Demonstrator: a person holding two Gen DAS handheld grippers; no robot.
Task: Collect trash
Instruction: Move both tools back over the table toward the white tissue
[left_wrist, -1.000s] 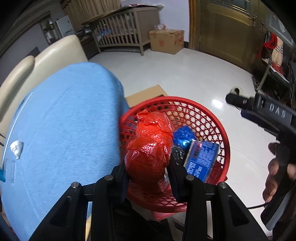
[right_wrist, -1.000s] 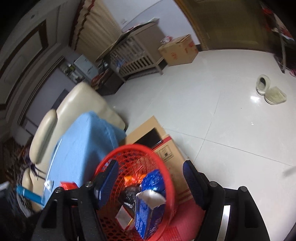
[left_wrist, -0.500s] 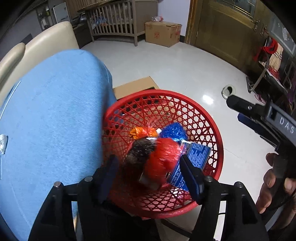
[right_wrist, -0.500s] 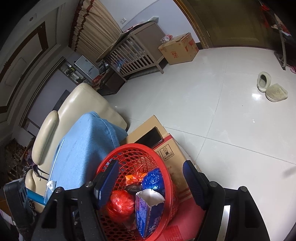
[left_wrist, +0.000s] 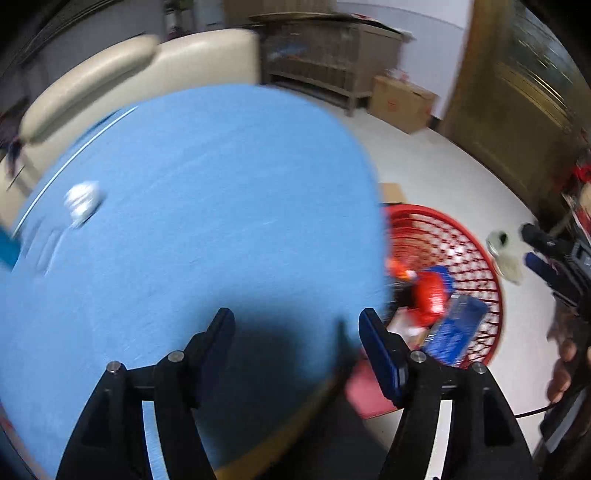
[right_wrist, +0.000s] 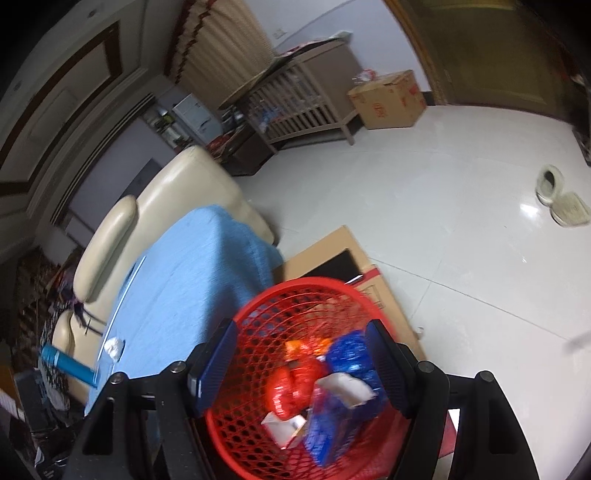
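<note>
A red mesh basket (right_wrist: 258, 332) stands on the floor beside the blue-covered table (left_wrist: 184, 221); it also shows in the left wrist view (left_wrist: 472, 251). In it lie a red plastic bag (right_wrist: 295, 384), a blue carton (right_wrist: 332, 424) and other wrappers. My left gripper (left_wrist: 297, 332) is open and empty over the table's near edge. A crumpled white scrap (left_wrist: 83, 199) lies on the far left of the table, also in the right wrist view (right_wrist: 113, 347). My right gripper (right_wrist: 301, 358) is open and empty above the basket.
A cream sofa (left_wrist: 129, 77) backs the table. Flat cardboard (right_wrist: 332, 251) lies on the white floor behind the basket. A blue cylinder (right_wrist: 68, 365) sits at the table's left end. A crib (right_wrist: 303, 103), a cardboard box (right_wrist: 388, 99) and slippers (right_wrist: 561, 199) stand farther off.
My left gripper has opened and let the red bag drop into the basket, then swung left over the blue table. My right gripper has stayed open above the basket.
</note>
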